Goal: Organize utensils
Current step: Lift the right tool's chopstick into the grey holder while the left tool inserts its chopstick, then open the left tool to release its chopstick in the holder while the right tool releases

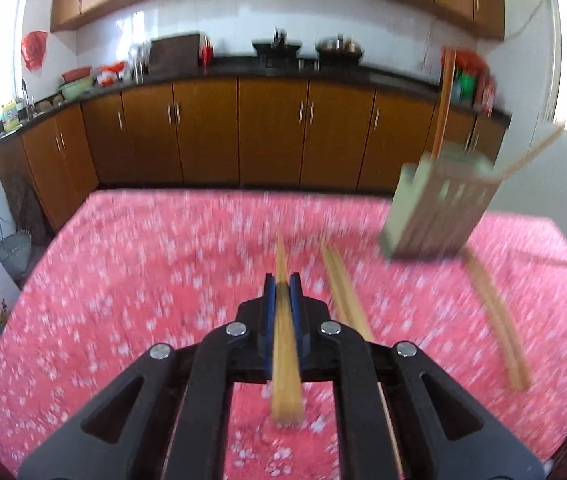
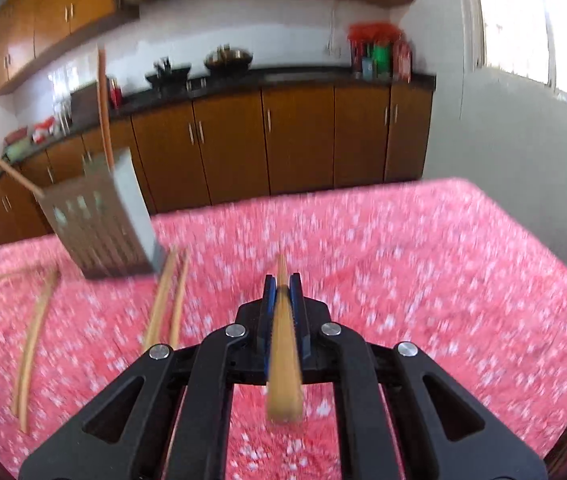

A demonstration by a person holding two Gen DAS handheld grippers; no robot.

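I have both grippers clamped on chopsticks: left gripper point(image 1: 283, 286) on chopstick point(image 1: 285, 344), right gripper point(image 2: 282, 286) on another point(image 2: 283, 344), held lengthwise for dropping upright into the slotted holder point(image 1: 439, 212). Loose pairs point(image 1: 343, 280) lie on the tablecloth point(image 1: 143, 280) beside it.

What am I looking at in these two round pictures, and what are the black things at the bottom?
Each picture comes from a camera mounted on a hand-held gripper, looking along its two fingers. The black parts are the gripper itself; a person carries one in each hand. In the left view, the left gripper is shut on a chopstick. In the right view, the right gripper is shut on another chopstick. Below is a table with a pink flowered cloth. On it stands a slotted holder with chopsticks poking out, and loose chopsticks lie beside it. Everything is motion-blurred.
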